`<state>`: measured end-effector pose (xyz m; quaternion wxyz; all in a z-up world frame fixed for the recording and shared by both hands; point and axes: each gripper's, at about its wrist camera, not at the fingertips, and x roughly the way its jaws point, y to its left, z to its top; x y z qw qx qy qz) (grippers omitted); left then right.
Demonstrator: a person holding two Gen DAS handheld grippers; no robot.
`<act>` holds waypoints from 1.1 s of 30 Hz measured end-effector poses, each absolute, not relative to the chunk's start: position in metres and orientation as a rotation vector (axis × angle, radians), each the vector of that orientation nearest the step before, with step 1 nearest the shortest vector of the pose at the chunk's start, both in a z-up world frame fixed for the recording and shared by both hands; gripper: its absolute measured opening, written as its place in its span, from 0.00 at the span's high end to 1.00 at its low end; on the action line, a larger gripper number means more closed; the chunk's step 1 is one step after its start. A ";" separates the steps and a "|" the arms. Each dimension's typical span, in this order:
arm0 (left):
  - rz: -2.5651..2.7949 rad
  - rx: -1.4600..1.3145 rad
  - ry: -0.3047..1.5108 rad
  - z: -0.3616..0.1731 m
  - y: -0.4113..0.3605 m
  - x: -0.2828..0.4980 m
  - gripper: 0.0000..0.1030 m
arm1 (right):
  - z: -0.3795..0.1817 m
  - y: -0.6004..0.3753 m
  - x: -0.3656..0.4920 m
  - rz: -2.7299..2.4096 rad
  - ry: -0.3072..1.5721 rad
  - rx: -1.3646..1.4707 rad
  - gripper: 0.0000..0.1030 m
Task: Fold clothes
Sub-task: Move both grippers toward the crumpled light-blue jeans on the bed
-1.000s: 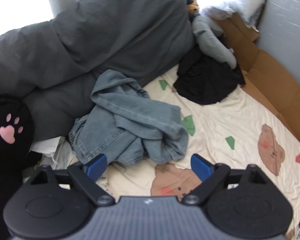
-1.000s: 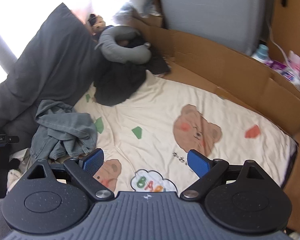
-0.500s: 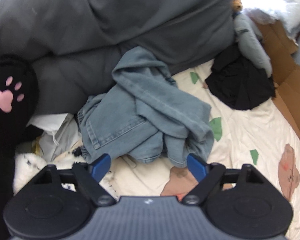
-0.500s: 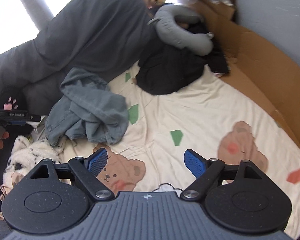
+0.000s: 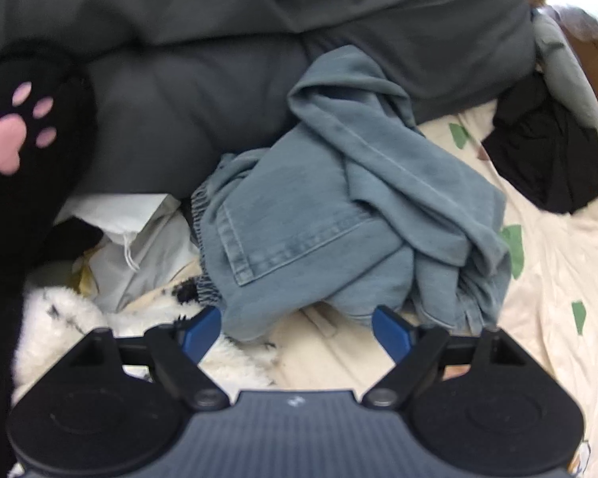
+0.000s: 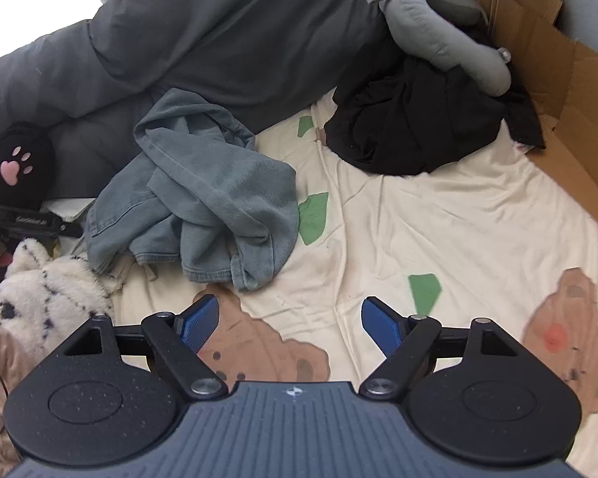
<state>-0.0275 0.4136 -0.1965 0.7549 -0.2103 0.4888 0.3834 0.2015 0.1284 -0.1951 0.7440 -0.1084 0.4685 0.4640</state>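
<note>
The left gripper (image 5: 295, 328) hung with its jaws apart, nothing between them, right at the near edge of the crumpled blue-grey jeans (image 5: 339, 215). The right gripper (image 6: 289, 324), jaws wide though just narrowing, gripped nothing over the bear-print sheet (image 6: 438, 219); the jeans lay up to its left. Around them crowded a dark grey duvet (image 5: 219, 40), a black paw-print plush (image 5: 16, 139), a fluffy white toy (image 6: 40, 298), a black garment (image 6: 418, 127) and cardboard (image 6: 558, 79).
</note>
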 end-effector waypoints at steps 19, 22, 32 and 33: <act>0.893 -0.547 1.118 -0.283 0.436 -0.029 0.17 | -0.300 0.203 0.210 1.020 1.064 -0.241 0.26; 0.899 -0.550 1.129 -0.289 0.438 -0.028 0.17 | -0.312 0.220 0.205 1.029 1.054 -0.278 0.26; 0.909 -0.562 1.134 -0.301 0.445 -0.027 0.17 | -0.343 0.255 0.201 0.997 1.066 -0.305 0.29; 0.908 -0.559 1.134 -0.302 0.445 -0.026 0.16 | -0.344 0.259 0.202 0.995 1.065 -0.301 0.29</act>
